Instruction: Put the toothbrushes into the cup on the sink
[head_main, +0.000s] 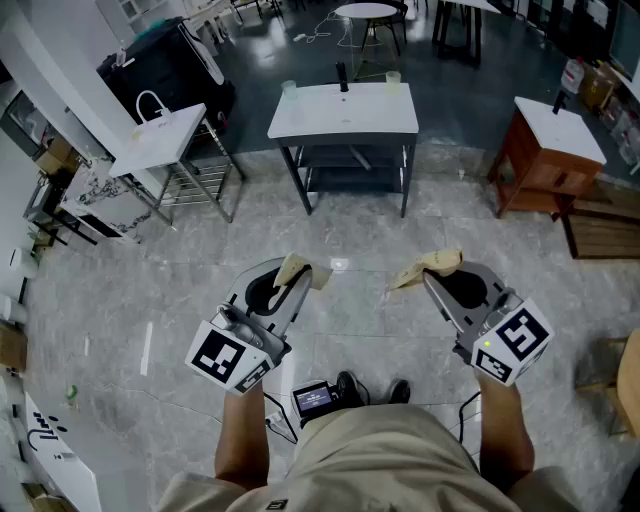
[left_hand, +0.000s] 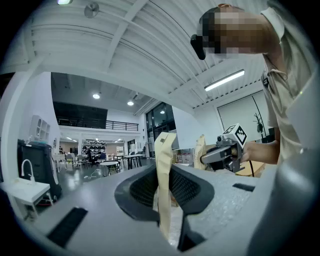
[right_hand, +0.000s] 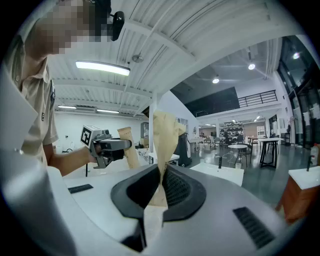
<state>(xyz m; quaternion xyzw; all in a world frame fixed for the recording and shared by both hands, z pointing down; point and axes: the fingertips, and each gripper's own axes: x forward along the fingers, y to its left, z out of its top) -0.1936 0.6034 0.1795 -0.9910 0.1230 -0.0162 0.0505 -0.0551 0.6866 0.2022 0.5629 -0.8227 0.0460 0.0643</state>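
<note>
A white sink table (head_main: 345, 112) with a black tap (head_main: 342, 76) stands across the floor, far ahead of me. One pale cup (head_main: 290, 90) sits at its left back corner and another cup (head_main: 393, 80) at its right. I cannot make out any toothbrushes at this distance. My left gripper (head_main: 300, 268) and right gripper (head_main: 432, 266) are held low in front of the person's body, with their tan-taped tips pointing toward the table. Both are shut with nothing between the pads. The same table shows small in the right gripper view (right_hand: 222, 172).
A white stand with a sink (head_main: 165, 135) and a black case (head_main: 165, 70) are at the left. A brown cabinet (head_main: 545, 150) is at the right. Grey tiled floor lies between me and the table. More tables and chairs (head_main: 368, 15) stand beyond.
</note>
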